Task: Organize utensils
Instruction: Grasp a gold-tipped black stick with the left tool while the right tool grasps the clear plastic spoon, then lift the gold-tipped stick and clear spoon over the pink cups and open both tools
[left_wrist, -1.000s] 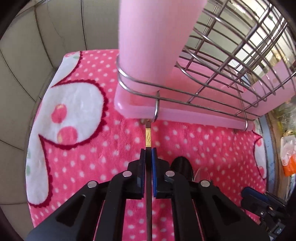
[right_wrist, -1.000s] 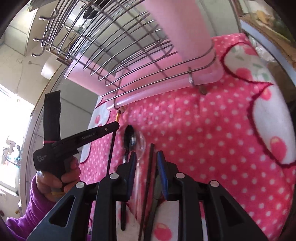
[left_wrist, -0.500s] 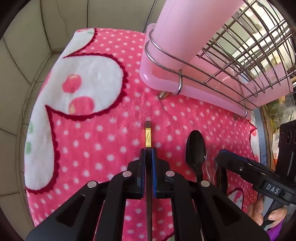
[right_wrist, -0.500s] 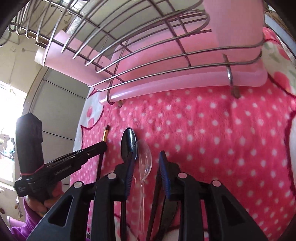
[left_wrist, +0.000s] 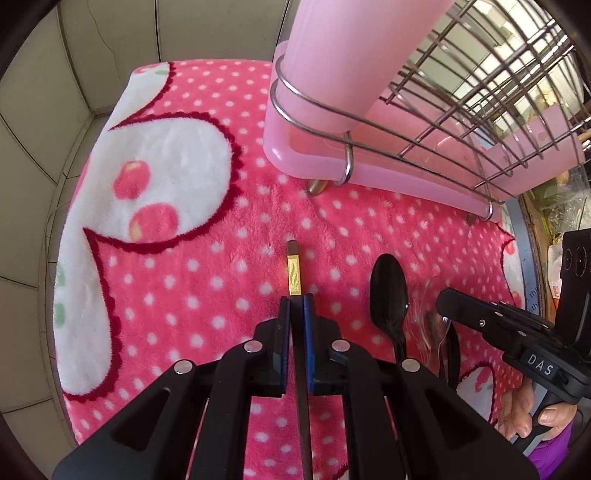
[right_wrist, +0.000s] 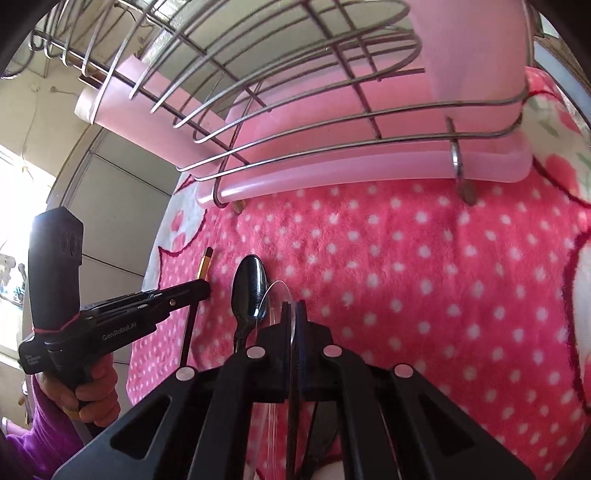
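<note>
My left gripper (left_wrist: 296, 306) is shut on a dark chopstick (left_wrist: 294, 273) with a gold band near its end, held just above the pink dotted blanket (left_wrist: 207, 280). It also shows in the right wrist view (right_wrist: 205, 291). My right gripper (right_wrist: 294, 310) is shut on a thin dark stick (right_wrist: 293, 387), alongside a clear plastic spoon (right_wrist: 280, 299). A black spoon (left_wrist: 388, 295) lies on the blanket between the grippers and also shows in the right wrist view (right_wrist: 250, 286). A tall pink utensil holder (left_wrist: 343, 66) stands in the wire rack (left_wrist: 480, 96).
The wire dish rack sits on a pink drip tray (left_wrist: 388, 173) at the far side of the blanket. Tiled walls (left_wrist: 55, 92) lie left and behind. The counter's right edge (left_wrist: 524, 229) has clutter beyond it.
My right gripper has closed on the thin dark stick and moved nearer the rack. My left gripper, still holding its chopstick, has pulled back from the rack's foot.
</note>
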